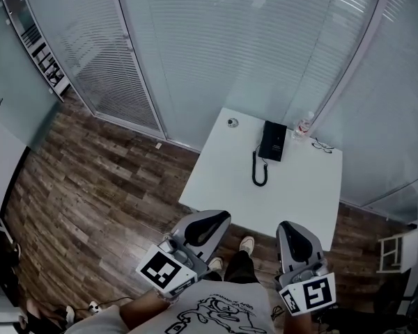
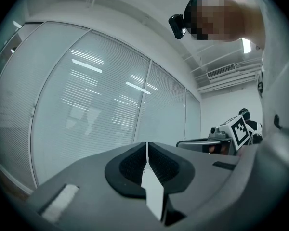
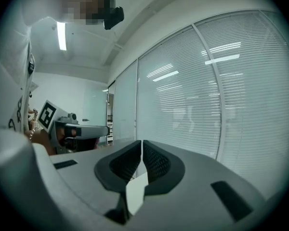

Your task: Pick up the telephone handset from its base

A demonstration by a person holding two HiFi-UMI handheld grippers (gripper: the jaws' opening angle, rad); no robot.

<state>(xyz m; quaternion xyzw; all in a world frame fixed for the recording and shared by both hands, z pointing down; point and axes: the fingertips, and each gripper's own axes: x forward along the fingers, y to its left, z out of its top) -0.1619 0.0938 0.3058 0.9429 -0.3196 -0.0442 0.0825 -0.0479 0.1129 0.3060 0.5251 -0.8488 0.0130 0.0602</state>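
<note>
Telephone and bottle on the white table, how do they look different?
The telephone is black and lies flat, its cord trailing toward the near edge; the bottle is clear, smaller and stands upright. The telephone sits left of the bottle. Both rest at the far side of the table.

The white table point(image 1: 223, 179) carries a black telephone point(image 1: 272, 140), a bottle point(image 1: 303, 126), glasses point(image 1: 322, 145) and a small round object point(image 1: 231, 122).

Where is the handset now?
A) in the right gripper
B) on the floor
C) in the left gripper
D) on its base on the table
D: the telephone sits whole on the table, and the left gripper and right gripper are shut, empty, short of it.
</note>
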